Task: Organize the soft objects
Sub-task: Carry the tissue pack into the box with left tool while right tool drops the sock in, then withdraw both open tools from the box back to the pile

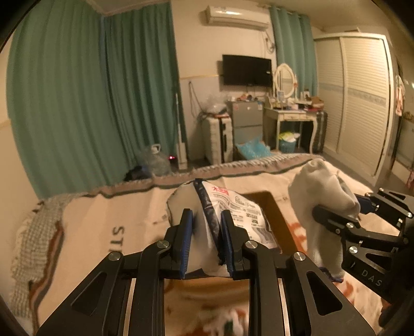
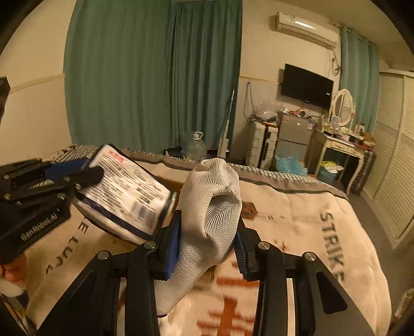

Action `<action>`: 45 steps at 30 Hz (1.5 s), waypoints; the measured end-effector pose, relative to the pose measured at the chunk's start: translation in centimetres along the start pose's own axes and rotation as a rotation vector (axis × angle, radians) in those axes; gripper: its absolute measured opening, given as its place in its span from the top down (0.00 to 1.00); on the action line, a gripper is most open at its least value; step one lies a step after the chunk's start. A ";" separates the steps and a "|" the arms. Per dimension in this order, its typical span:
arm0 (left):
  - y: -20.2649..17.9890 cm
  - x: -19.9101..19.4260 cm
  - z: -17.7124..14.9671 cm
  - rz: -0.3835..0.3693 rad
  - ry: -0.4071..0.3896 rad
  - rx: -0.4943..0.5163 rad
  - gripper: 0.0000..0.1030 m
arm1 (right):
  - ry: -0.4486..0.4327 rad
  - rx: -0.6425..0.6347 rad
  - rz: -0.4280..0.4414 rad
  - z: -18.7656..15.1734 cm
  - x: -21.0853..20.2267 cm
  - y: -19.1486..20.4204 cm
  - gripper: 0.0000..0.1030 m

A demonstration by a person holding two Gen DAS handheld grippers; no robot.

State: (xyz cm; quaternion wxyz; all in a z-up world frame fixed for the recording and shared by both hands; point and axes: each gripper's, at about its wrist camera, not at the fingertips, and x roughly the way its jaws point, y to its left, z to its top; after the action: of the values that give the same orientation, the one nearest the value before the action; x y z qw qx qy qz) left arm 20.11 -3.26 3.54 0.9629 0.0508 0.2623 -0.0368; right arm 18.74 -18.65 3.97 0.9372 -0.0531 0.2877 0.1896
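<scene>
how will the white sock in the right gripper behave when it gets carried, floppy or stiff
Probably floppy: the sock bulges above the right gripper and droops below it. Likely light, since the pads alone hold it. Its open-knit mesh looks grippy, so slipping seems unlikely.

I face a bedroom in dim yellow light. Green curtains cover the far left wall. An air conditioner hangs high on the far wall, a dark TV below it. Under the TV stand a small fridge and a white vanity with an oval mirror. A louvred wardrobe fills the right. A water jug sits on the floor.
</scene>
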 end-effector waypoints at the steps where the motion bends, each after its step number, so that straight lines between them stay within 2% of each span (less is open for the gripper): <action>1: 0.2 1.4 0.1 -0.009 0.008 -0.006 0.79 | 0.005 -0.001 0.010 0.4 1.3 -0.3 0.65; 6: 1.1 7.7 -1.3 -0.076 0.049 -0.027 0.77 | 0.071 -0.016 0.033 0.7 8.9 -0.9 0.64; 9: 0.8 9.7 -2.4 -0.060 0.066 0.028 0.73 | 0.100 -0.014 0.044 -0.3 11.8 -1.2 0.64; 13: 0.1 10.8 -3.0 -0.007 0.070 0.076 0.72 | 0.129 0.000 0.040 -1.9 14.0 -1.6 0.61; 15: 0.2 11.1 -3.1 0.011 0.087 0.067 0.50 | 0.131 0.006 0.036 -2.6 13.9 -1.6 0.56; 16: 0.3 11.1 -3.2 0.019 0.086 0.058 0.44 | 0.128 0.007 0.032 -2.6 13.8 -1.7 0.47; 17: 0.4 10.6 -3.1 0.027 0.076 0.047 0.38 | 0.118 0.009 0.026 -2.5 13.4 -1.8 0.41; 18: 0.3 10.4 -3.0 0.032 0.068 0.041 0.38 | 0.110 0.012 0.022 -2.3 12.9 -1.9 0.31; 19: 0.5 9.9 -2.8 0.034 0.063 0.034 0.38 | 0.099 0.019 0.022 -2.1 12.2 -2.1 0.29; 23: 0.7 6.6 -1.5 0.045 0.038 0.023 0.37 | 0.062 0.036 0.007 -0.8 8.4 -2.7 0.29; 27: 0.2 0.3 1.1 0.064 -0.050 0.021 0.37 | 0.005 0.013 -0.031 1.2 2.0 -2.5 0.27; 28: 0.2 -1.6 1.7 0.062 -0.075 0.012 0.34 | -0.009 0.008 -0.038 1.5 0.7 -2.4 0.26; 30: 0.2 -5.6 2.8 0.061 -0.133 -0.014 0.11 | -0.042 0.002 -0.052 2.4 -3.4 -2.3 0.24; 33: -0.1 -11.4 3.3 0.079 -0.213 -0.038 0.10 | -0.059 -0.006 -0.049 3.0 -8.5 -1.6 0.20; 37: 0.4 -15.4 3.3 0.099 -0.202 -0.053 0.09 | -0.089 -0.013 -0.012 2.4 -14.4 -0.6 0.03; 41: 0.0 -17.4 1.3 0.098 -0.173 -0.047 0.09 | -0.104 -0.054 -0.032 0.8 -18.0 0.5 0.00; 45: -0.8 -15.6 -2.2 0.084 -0.081 -0.035 0.09 | -0.076 -0.077 -0.020 -2.0 -18.5 1.3 0.00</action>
State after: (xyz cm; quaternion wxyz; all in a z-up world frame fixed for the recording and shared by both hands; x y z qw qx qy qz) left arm 5.49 -3.08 9.55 0.9742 0.0435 0.2213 0.0061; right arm 3.12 -23.91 12.61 0.9467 -0.0845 0.2437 0.1930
